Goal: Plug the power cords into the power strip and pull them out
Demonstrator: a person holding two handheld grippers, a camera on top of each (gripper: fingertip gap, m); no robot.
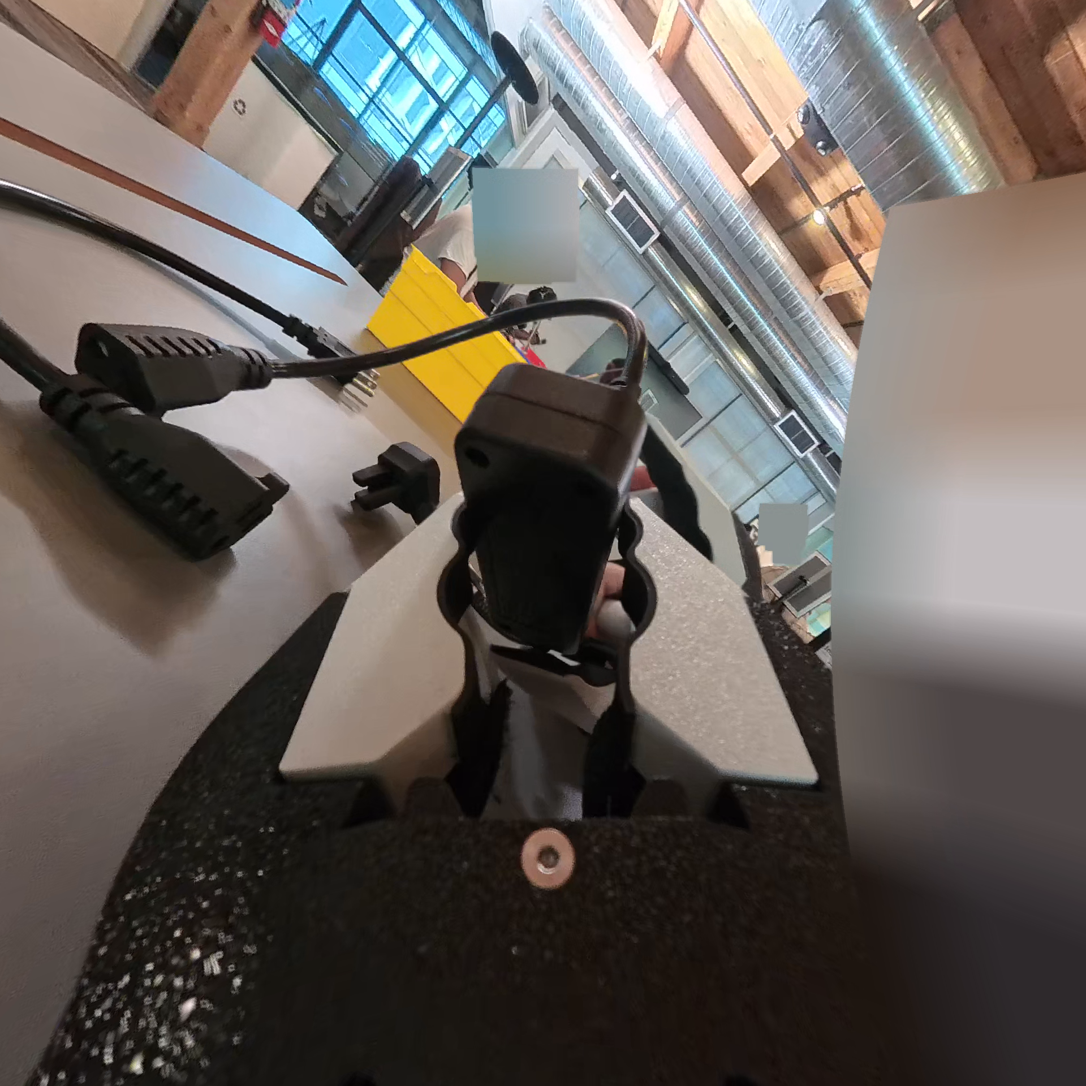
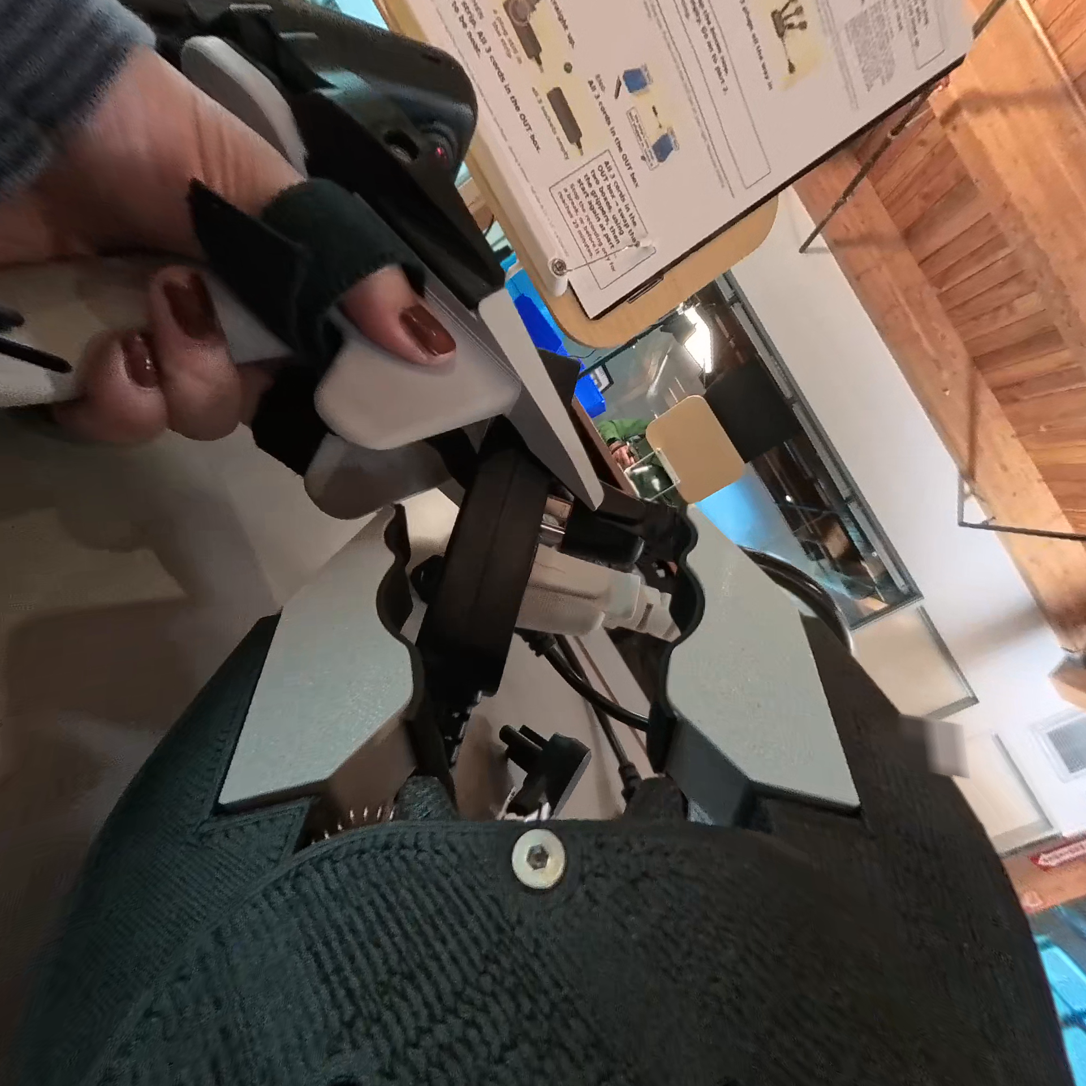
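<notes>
My left gripper [image 1: 543, 529] is shut on a black power strip [image 1: 546, 458], held up off the table with its cord [image 1: 470, 329] looping from the top. In the right wrist view the same strip [image 2: 488, 564] stands edge-on, with a white plug [image 2: 576, 593] and a black plug [image 2: 599, 540] seated in its face. My right gripper [image 2: 540, 564] has its jaws apart, astride the strip and the white plug. A hand [image 2: 117, 235] holds the left gripper, whose grey finger [image 2: 529, 411] clamps the strip from above.
On the grey table [image 1: 117, 646] lie two black cord connectors [image 1: 170, 370] [image 1: 164, 470], a pronged plug [image 1: 352, 382] and a small black adapter [image 1: 399, 482] [image 2: 546, 758]. A yellow bin [image 1: 441, 352] stands beyond. A sheet on a board [image 2: 676, 117] hangs above. Left and right tips are no more than a few centimetres apart.
</notes>
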